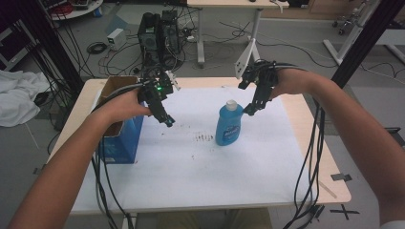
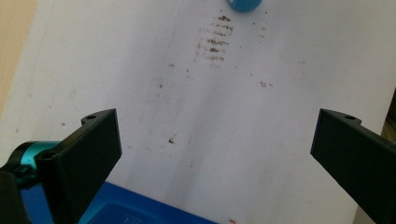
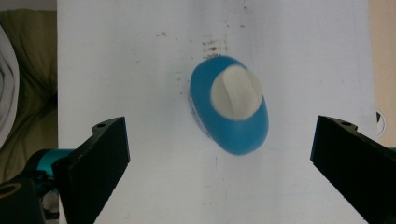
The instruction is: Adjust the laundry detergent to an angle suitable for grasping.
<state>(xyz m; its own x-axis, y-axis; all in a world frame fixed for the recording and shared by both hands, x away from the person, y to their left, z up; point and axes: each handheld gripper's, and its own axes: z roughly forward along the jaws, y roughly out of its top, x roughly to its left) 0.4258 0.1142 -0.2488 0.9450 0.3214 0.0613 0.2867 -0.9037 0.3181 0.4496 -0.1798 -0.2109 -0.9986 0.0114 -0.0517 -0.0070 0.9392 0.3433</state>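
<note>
The room fills the upper band of the high view: grey floor strewn with cables, a black computer tower (image 1: 160, 36) at upper centre, a white desk leg (image 1: 201, 36) beside it, crumpled white cloth (image 1: 16, 98) at the left edge; black frame posts cut off both upper corners. The table (image 1: 313, 143) takes the middle, pale wood under a white sheet (image 1: 200, 176) marked with a patch of brown specks (image 1: 204, 138) near its centre; its near edge is partly hidden by the person's forearms and trailing cables. An open blue cardboard box (image 1: 119, 140) stands at centre left, half covered by the left hand (image 1: 119, 107); white print on it is too small to read. The blue bottle (image 1: 229, 124) with its white cap stands upright just right of centre, beside the specks; its label is blurred, the writing illegible; in the right gripper view it lies between the jaws, seen from above, untouched. The right gripper (image 1: 250, 109) hovers at the bottle's upper right, jaws spread wide, grasping nothing. The left gripper (image 1: 168, 121), left of centre above bare sheet, is likewise released.
</note>
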